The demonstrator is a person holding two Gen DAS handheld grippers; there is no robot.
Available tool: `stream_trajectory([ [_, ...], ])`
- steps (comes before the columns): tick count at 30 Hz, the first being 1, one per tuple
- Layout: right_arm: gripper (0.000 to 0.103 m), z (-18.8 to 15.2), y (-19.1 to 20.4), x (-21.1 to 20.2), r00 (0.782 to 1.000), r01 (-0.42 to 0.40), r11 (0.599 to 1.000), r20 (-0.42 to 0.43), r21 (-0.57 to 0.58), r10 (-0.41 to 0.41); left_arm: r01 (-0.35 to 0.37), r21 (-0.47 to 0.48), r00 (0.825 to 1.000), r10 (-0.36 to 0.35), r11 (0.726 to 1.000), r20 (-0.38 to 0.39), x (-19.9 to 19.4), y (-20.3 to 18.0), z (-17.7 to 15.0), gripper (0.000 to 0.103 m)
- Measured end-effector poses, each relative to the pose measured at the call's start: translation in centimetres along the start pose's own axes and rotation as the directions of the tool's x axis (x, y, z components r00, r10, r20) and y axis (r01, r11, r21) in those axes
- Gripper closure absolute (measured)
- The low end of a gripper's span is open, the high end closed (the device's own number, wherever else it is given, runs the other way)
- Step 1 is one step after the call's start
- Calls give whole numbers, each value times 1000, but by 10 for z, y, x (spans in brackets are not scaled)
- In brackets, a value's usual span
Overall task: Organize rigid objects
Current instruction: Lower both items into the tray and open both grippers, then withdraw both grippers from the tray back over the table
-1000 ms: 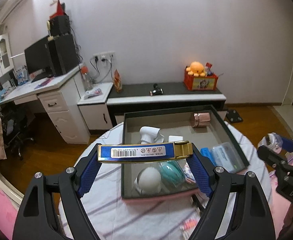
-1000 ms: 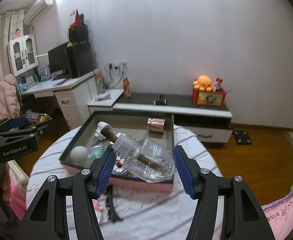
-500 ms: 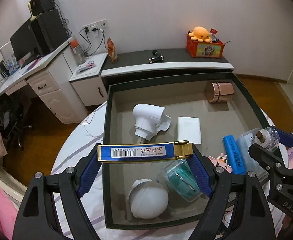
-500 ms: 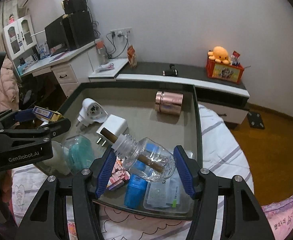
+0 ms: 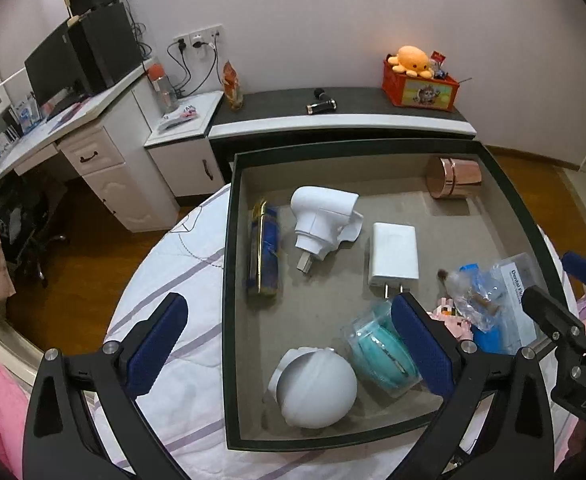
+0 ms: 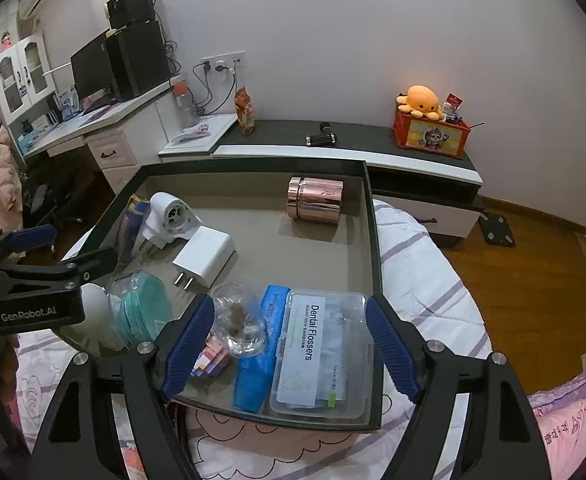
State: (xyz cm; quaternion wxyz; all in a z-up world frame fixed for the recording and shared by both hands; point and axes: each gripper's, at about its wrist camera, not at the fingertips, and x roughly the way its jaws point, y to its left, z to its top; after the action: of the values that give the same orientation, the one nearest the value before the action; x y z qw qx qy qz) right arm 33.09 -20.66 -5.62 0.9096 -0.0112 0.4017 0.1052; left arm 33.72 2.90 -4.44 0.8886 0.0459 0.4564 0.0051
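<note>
A dark-rimmed tray (image 5: 229, 280) (image 6: 375, 280) sits on the round table. A blue and gold box (image 5: 264, 251) (image 6: 131, 224) lies along the tray's left wall. A clear glass bottle (image 5: 471, 300) (image 6: 239, 320) lies in the tray's near right part, on other items. My left gripper (image 5: 289, 344) is open and empty above the tray's near left edge. My right gripper (image 6: 291, 344) is open and empty above the tray's near edge, with the bottle just inside its left finger.
The tray also holds a white adapter (image 5: 321, 220), a white charger (image 5: 393, 256), a rose-gold jar (image 5: 453, 176), a white ball-shaped object (image 5: 313, 388), a teal case (image 5: 385, 356), a blue box (image 6: 261, 352) and a dental flossers box (image 6: 325, 352). A low cabinet (image 5: 333, 120) stands behind.
My left gripper opened and the blue and gold box now lies in the tray. My right gripper opened and the glass bottle now lies in the tray. Both grippers moved closer over the tray.
</note>
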Motion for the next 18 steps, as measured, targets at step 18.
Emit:
stream_trajectory([
  [18, 23, -10, 4, -39, 999, 6, 1000, 40, 16, -6, -12, -21, 998, 13, 1000, 59, -45, 4, -18, 0],
])
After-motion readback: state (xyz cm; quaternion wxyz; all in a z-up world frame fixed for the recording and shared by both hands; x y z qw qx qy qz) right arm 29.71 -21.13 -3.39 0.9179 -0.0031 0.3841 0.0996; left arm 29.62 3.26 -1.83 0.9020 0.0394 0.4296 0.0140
